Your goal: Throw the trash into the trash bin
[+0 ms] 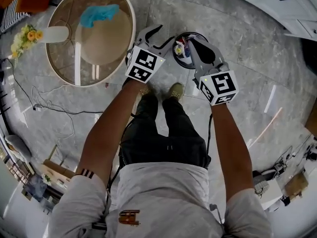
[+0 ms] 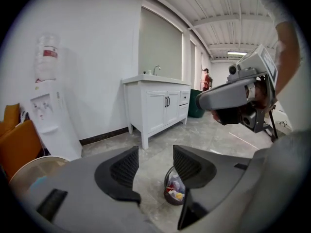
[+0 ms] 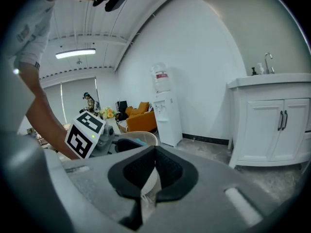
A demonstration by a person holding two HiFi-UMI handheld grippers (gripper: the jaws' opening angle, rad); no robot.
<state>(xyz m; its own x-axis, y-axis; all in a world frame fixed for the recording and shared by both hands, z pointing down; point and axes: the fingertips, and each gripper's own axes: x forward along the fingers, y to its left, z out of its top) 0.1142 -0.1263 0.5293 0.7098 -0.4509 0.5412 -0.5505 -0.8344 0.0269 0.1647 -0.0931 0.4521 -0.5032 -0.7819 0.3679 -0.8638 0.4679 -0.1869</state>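
The small black trash bin (image 1: pixel 177 59) stands on the floor just ahead of the person's feet, with colourful litter inside. My left gripper (image 1: pixel 163 33) hangs left of the bin, jaws open and empty. In the left gripper view the bin (image 2: pixel 175 191) shows on the floor between the spread jaws of that gripper (image 2: pixel 155 166). My right gripper (image 1: pixel 191 46) is over the bin. In the right gripper view its jaws (image 3: pixel 155 152) meet at the tips, pinching a thin pale scrap (image 3: pixel 147 183), paper by its look.
A round glass-topped table (image 1: pixel 59 68) stands to the left, bearing a blue cloth (image 1: pixel 99 14) and a vase of flowers (image 1: pixel 27 36). A white sink cabinet (image 2: pixel 155 106) and a water dispenser (image 2: pixel 48 115) line the wall. Cables (image 1: pixel 49 105) trail over the grey marble floor.
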